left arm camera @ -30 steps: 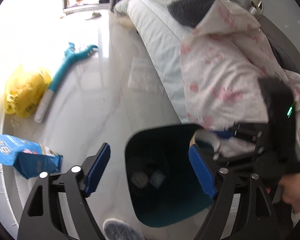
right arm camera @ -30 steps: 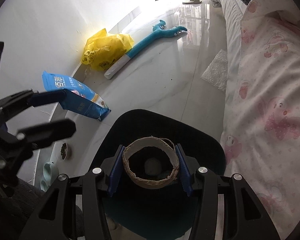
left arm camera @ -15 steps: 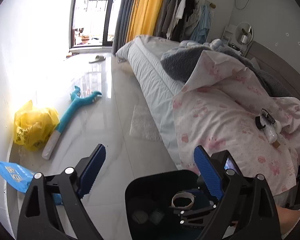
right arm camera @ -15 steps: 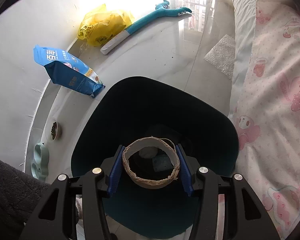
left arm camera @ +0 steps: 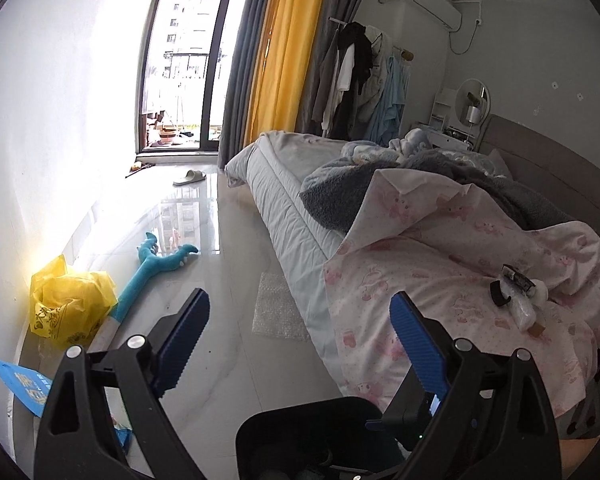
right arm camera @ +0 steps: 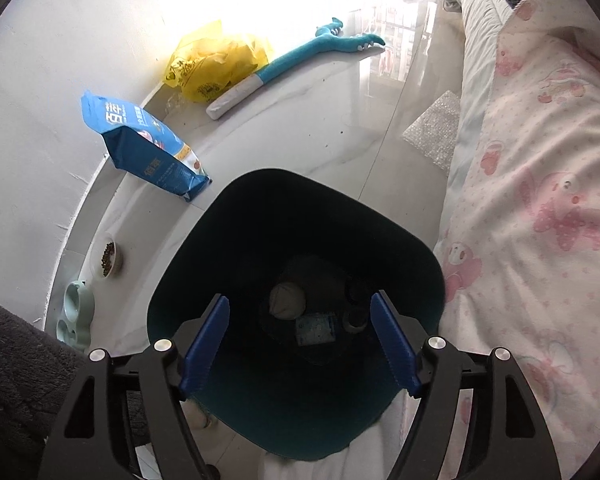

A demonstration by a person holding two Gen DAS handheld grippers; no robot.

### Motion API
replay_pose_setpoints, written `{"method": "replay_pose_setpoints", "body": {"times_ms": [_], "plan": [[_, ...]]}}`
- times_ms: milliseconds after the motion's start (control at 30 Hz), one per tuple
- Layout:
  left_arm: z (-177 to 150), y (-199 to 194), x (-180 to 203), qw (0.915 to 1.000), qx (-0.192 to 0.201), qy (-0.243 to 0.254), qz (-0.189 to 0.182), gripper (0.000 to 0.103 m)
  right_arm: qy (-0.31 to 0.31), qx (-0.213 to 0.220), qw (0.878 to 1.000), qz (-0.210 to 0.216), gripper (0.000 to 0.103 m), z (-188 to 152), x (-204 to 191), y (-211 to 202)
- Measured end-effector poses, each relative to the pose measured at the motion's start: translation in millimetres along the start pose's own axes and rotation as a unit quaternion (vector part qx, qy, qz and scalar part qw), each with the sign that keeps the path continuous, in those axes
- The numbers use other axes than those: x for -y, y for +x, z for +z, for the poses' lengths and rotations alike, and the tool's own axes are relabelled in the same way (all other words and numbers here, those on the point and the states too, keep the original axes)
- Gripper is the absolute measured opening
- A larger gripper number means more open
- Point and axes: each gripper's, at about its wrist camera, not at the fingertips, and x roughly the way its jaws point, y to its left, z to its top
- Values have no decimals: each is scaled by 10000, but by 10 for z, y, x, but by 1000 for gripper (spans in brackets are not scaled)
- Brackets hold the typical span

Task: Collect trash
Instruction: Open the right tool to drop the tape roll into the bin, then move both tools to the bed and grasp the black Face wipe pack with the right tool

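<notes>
right claw parted over the bin, left claw wide above the floor

right claw (right arm camera: pixel 300 344) points steeply down into the dark bin (right arm camera: pixel 236 240), which stands on the floor just beside the bed's edge. its jaws have just been opening and nothing is between the blue pads (right arm camera: pixel 206 344) now. at the bin's bottom lie a pale round wad (right arm camera: pixel 286 300), a light blue packet (right arm camera: pixel 315 328) and a small ring (right arm camera: pixel 354 322), partly in shadow, too dim to tell its material.

left claw (left arm camera: pixel 300 344) is spread wide with nothing between its pads, and its jaws have just been opening a little further. it looks out over the glossy floor (left arm camera: pixel 220 272) toward the window, the bin's rim (left arm camera: pixel 300 408) low in its view.

along the wall edge of the floor sit a blue bag (right arm camera: pixel 148 148), a yellow plastic bag (right arm camera: pixel 216 64) and a teal plush toy (right arm camera: pixel 300 56). a piece of bubble wrap (right arm camera: pixel 434 132) lies on the floor touching the bed's side. on the pink patterned quilt (left arm camera: pixel 440 272), near its far edge, rests a small cluster of items (left arm camera: pixel 518 294), including a dark ring and a clear wrapper.
</notes>
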Motion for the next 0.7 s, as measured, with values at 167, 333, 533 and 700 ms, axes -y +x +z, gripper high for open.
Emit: {"method": "replay_pose_setpoints", "body": {"times_ms": [167, 333, 533, 700], "plan": [[97, -5, 234, 9994, 274, 193, -15, 94, -43, 463, 9989, 71, 77, -12, 45, -308], [159, 9, 463, 9986, 427, 293, -63, 95, -33, 1006, 9949, 44, 79, -30, 145, -651], [237, 57, 663, 9982, 534, 166, -192, 95, -19, 1511, 9882, -245, 81, -86, 324, -1034], [265, 127, 808, 9983, 517, 204, -191, 95, 30, 1801, 9820, -566, 82, -181, 565, -1272]]}}
